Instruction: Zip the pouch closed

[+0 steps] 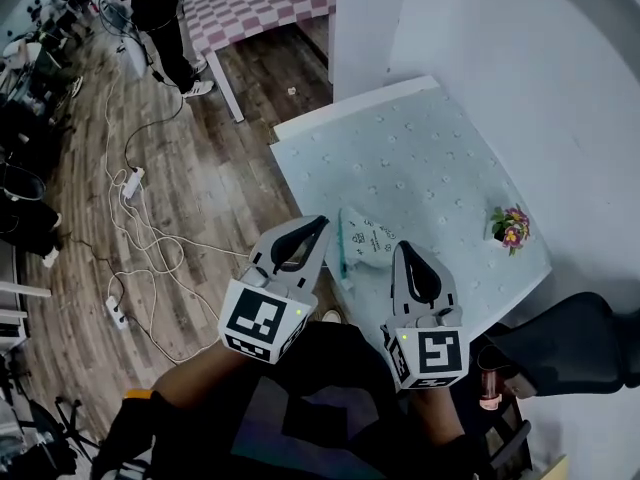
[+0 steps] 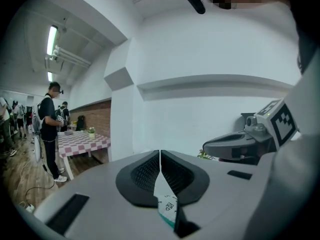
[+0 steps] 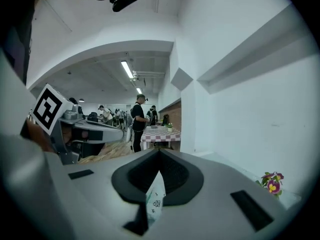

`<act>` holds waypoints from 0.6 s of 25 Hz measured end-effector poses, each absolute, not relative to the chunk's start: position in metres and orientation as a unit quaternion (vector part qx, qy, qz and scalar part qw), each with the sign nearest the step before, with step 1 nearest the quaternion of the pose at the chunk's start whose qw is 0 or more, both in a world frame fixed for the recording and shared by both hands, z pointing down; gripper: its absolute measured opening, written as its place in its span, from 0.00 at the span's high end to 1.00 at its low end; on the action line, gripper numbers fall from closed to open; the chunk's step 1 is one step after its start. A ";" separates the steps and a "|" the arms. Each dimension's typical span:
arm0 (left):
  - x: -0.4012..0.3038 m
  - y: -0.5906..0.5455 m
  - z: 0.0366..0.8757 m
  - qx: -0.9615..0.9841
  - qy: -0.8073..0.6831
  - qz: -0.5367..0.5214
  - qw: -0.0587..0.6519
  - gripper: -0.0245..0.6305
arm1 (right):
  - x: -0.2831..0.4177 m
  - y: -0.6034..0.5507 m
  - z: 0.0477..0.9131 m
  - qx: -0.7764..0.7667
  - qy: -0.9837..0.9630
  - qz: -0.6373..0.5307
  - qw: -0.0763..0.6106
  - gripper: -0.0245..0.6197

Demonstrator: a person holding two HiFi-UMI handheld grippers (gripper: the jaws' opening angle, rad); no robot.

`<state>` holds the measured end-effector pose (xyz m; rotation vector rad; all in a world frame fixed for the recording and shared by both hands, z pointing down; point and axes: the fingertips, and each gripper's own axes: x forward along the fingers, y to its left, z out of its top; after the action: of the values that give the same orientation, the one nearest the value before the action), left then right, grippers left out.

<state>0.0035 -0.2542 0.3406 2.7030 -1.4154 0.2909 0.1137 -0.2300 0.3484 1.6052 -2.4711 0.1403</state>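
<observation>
The pouch [image 1: 366, 238] is white with small prints and a teal zip edge [image 1: 343, 244]; in the head view it hangs between my two grippers, above the near edge of the pale blue table [image 1: 420, 148]. My left gripper [image 1: 320, 225] is shut on the pouch's left end, and a strip of the printed fabric [image 2: 165, 200] with its teal edge shows pinched between the jaws. My right gripper [image 1: 404, 250] is shut on the right end, with pouch fabric [image 3: 155, 200] caught between its jaws. In the gripper views, the left gripper [image 2: 160, 155] and the right gripper [image 3: 159, 152] point roughly level toward the white wall.
A small pot of flowers [image 1: 510, 228] stands at the table's right edge. A white pillar [image 1: 365, 28] rises behind the table. Cables and a power strip [image 1: 131, 183] lie on the wooden floor at left. A person [image 1: 160, 13] stands by a checkered table [image 1: 255, 3]. A black chair [image 1: 575, 353] is at right.
</observation>
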 end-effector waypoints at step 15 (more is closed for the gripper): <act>0.012 -0.234 0.346 0.877 -0.469 0.106 0.020 0.94 | 0.103 -0.221 0.367 0.542 -0.832 0.044 0.109 0.94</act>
<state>0.0120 -0.2338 0.3462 2.7199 -1.4542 0.3294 0.1031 -0.2206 0.3666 1.5944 -2.4478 0.1296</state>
